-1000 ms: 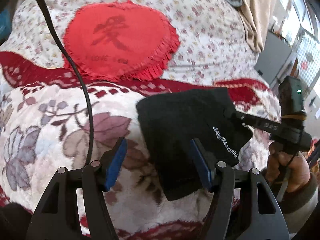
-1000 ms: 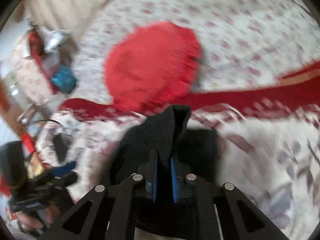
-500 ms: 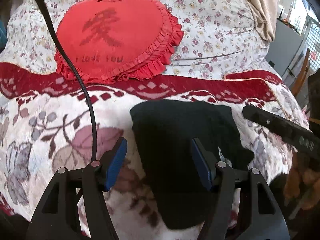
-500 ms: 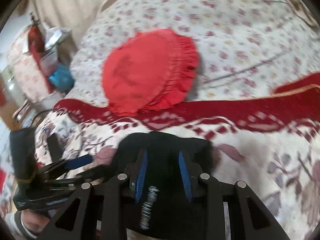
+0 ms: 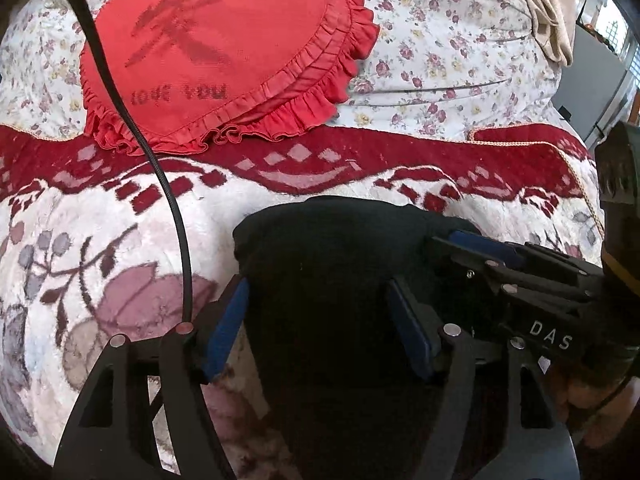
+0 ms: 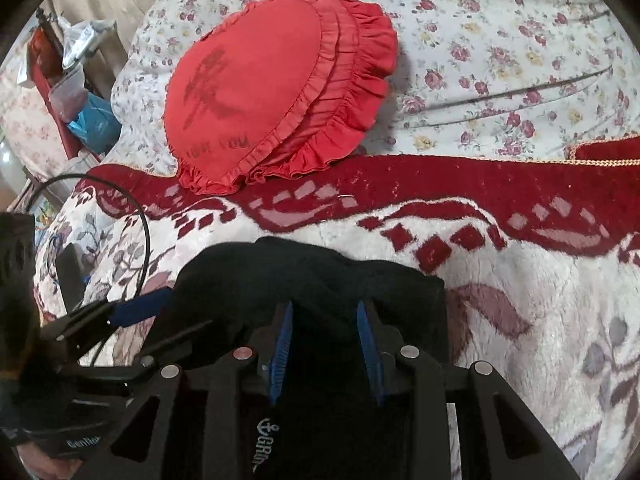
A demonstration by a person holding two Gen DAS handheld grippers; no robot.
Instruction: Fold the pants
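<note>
Black pants (image 5: 328,272), folded into a compact bundle, lie on the floral plush blanket (image 5: 100,248) covering the bed, just short of the blanket's red border band. White lettering on the fabric shows in the right wrist view near the lower edge; it is partly cut off by the tool frame and cannot be read in full. The near portion of the bundle is hidden beneath both tools in both views, so its full outline cannot be established.

Left tongs (image 5: 320,328): jaws have just been opening and stand wide, one blue pad either side of the bundle's left part. Neither pad visibly presses the cloth. Whether the fingertips rest on the fabric cannot be told.

Right tongs (image 6: 324,344): jaws have just been opening and stand moderately apart over the pants, dark cloth visible between the blue pads with no pinch evident. In the left wrist view this tool enters from the right, its tips lying against the bundle's right edge; the hand (image 5: 588,400) holding it is largely cut off.

A red heart-shaped ruffled cushion (image 5: 224,52) rests beyond the border, apart from the pants. A black cable (image 5: 168,192) crosses the left wrist view
</note>
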